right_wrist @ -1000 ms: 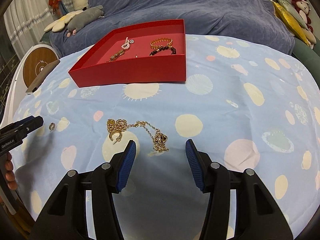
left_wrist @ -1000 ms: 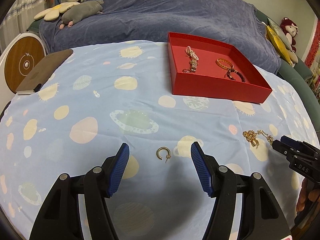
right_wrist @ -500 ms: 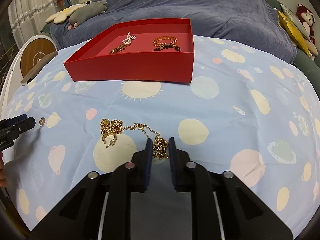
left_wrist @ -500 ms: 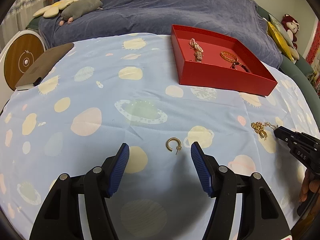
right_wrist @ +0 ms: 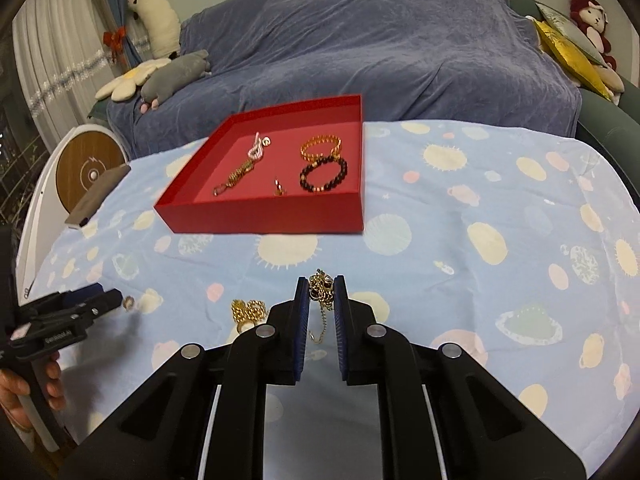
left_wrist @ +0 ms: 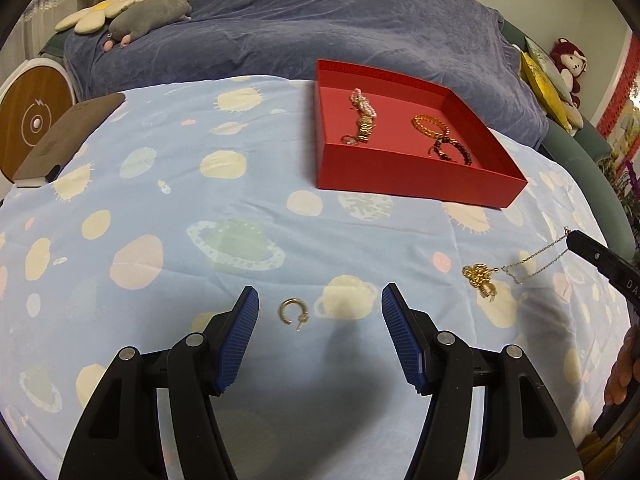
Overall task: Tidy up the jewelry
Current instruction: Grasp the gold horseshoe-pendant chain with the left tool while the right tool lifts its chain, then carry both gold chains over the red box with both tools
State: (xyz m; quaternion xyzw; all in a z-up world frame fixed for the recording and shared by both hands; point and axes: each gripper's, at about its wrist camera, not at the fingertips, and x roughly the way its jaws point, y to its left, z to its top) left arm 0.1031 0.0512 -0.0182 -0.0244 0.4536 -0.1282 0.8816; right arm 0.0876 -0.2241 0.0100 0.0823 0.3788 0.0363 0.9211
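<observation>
Between my right gripper's (right_wrist: 321, 289) closed pads hung the gold necklace (right_wrist: 320, 286), its far end trailing on the cloth (right_wrist: 460, 216); my left gripper (left_wrist: 318, 300) stood open around the hoop earring (left_wrist: 293, 312).

i'm in a home living room: beyond my fingers a blue-covered sofa (right_wrist: 360, 48) holds plush toys (right_wrist: 176, 76), with curtains (right_wrist: 48, 60) far left.
</observation>
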